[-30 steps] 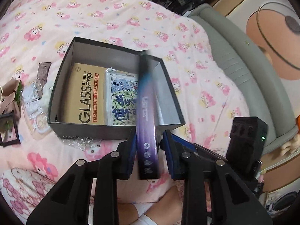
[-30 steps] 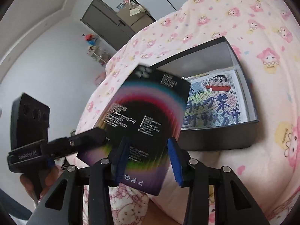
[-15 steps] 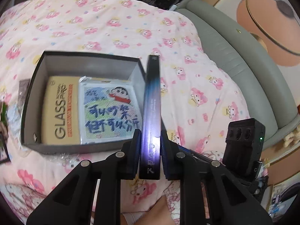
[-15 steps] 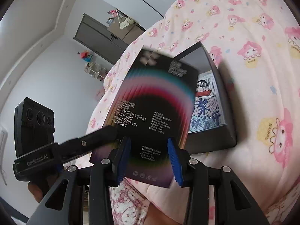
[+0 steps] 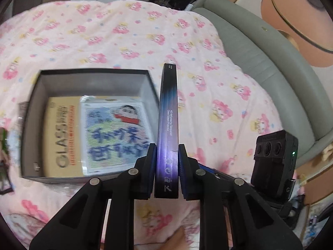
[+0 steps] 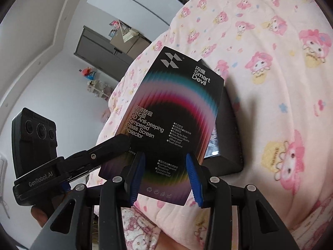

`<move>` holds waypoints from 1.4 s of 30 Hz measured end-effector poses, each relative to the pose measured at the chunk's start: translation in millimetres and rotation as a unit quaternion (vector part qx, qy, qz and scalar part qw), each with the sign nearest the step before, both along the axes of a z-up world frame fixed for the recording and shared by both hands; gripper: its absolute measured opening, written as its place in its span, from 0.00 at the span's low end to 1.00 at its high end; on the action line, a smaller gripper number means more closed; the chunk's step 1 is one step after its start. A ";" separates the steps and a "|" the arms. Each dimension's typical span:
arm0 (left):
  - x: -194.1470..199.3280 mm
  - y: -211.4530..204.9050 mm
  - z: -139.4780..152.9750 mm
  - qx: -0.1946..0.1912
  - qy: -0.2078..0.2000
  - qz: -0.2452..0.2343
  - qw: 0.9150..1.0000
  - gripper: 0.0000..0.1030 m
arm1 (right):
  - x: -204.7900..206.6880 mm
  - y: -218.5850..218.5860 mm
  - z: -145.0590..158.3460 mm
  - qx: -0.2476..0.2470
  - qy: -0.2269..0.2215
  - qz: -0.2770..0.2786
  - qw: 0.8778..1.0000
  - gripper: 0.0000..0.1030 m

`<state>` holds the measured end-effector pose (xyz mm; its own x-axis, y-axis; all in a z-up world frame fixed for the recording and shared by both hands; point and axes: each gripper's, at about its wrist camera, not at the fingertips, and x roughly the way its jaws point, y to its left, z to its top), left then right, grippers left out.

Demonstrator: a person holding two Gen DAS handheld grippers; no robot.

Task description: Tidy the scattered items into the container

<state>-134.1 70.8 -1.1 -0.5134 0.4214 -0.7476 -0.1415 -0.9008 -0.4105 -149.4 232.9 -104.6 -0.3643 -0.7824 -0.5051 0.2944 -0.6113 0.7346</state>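
My left gripper (image 5: pixel 166 166) is shut on a thin black and purple screen protector box (image 5: pixel 168 125), held on edge just right of the open dark box (image 5: pixel 91 77). The dark box holds a tan GLASS package (image 5: pixel 62 139) and a cartoon card (image 5: pixel 114 133). In the right wrist view the same screen protector box (image 6: pixel 172 112) shows its rainbow face, with the left gripper's finger (image 6: pixel 110 145) pressed on it. My right gripper (image 6: pixel 164 177) is open, its blue pads standing either side of the box's lower part without clamping it.
The pink cartoon-print quilt (image 5: pixel 218 95) covers the bed. A grey padded bed edge (image 5: pixel 270 62) runs along the right. Small loose items (image 5: pixel 4 156) lie left of the dark box, blurred. A grey cabinet (image 6: pixel 100 48) stands far off.
The left gripper closed fully on the screen protector box and shifted right, so the box now stands beside the dark box's right wall. The right gripper stays open around it.
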 end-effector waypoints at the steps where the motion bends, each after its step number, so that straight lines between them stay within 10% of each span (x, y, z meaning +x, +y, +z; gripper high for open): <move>1: 1.5 -3.8 1.9 -0.008 0.002 0.006 1.000 0.19 | -2.0 -5.1 0.2 -0.002 0.000 0.006 1.000 0.37; 7: 0.2 -22.9 10.1 -0.042 0.001 0.028 0.999 0.22 | -9.7 -48.0 1.9 -0.008 -0.001 0.055 0.998 0.37; 20: -24.1 2.9 -41.1 0.096 -0.075 -0.043 0.992 0.25 | 0.0 21.3 -13.4 0.029 -0.044 -0.032 0.998 0.37; 30: -29.6 -62.2 -52.4 0.057 -0.072 0.056 0.994 0.25 | -19.5 -1.5 4.5 0.077 0.004 -0.007 0.997 0.38; 42: -57.6 -77.6 -114.3 0.146 -0.160 0.051 0.975 0.43 | -46.3 -40.8 -19.9 0.151 -0.032 0.034 0.987 0.46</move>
<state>-191.8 -6.8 -115.4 -0.3242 0.5991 -0.7321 0.1202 -0.7415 -0.6601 -195.8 192.1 -124.5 -0.2757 -0.6138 -0.7398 0.3011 -0.7860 0.5400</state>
